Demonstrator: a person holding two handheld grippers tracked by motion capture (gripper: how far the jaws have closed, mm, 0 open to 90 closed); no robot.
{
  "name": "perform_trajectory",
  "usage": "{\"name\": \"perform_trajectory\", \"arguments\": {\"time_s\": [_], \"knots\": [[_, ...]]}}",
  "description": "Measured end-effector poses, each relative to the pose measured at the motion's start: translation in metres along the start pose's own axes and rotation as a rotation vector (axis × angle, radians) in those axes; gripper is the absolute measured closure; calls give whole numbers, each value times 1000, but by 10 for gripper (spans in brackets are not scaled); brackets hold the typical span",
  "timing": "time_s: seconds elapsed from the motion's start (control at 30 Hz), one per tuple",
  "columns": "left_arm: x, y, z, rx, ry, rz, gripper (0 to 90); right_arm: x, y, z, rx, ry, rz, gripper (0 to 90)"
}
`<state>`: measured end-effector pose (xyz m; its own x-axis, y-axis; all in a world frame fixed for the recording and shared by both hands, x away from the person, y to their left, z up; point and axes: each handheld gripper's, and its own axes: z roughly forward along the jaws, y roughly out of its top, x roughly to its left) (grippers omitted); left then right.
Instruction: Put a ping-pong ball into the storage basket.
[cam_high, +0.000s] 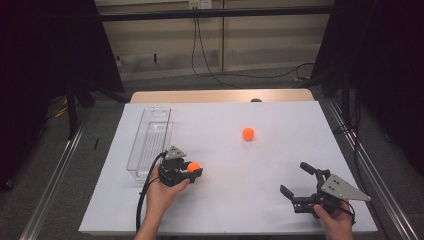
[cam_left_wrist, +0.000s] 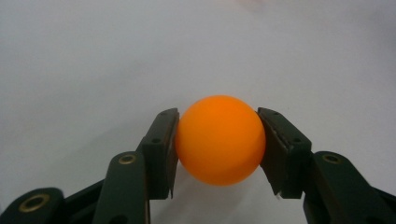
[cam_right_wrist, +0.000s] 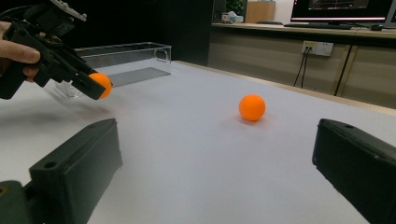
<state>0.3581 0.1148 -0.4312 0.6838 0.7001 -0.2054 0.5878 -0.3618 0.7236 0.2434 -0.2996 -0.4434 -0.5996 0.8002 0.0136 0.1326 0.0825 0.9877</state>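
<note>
Holding one orange ball (cam_left_wrist: 219, 140) in my left claw (cam_high: 194, 170), pinched across its middle, with the clear bin (cam_high: 149, 142) just beside it.

Both flat black pads (cam_left_wrist: 163, 149) press on opposite sides of the ball at its widest part, which I judge is the only stable grip on a smooth, hard-looking sphere; off-centre it would likely squirt out. The ball sits low over the white matte table (cam_high: 225, 200), near the bin's near end. That bin is long, narrow, clear plastic with straight walls, so I take it as the likely drop point. My right claw (cam_high: 299, 185) rests spread wide, nothing between its jaws, aimed toward the second orange ball (cam_high: 248, 133), which lies free mid-table, well apart from both claws.
</note>
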Motion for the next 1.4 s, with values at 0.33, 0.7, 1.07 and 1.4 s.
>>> {"name": "perform_trajectory", "arguments": {"time_s": [0.33,0.7,1.07,1.4], "knots": [[0,3,-3,2,3,3,507,0,0,0,-1,0,0,7],[0,5,-7,3,4,-3,508,0,0,0,-1,1,1,8],[0,7,-7,13,3,-2,508,0,0,0,-2,1,-1,8],[2,11,-10,11,4,-15,508,0,0,-1,-1,-2,-2,8]]}}
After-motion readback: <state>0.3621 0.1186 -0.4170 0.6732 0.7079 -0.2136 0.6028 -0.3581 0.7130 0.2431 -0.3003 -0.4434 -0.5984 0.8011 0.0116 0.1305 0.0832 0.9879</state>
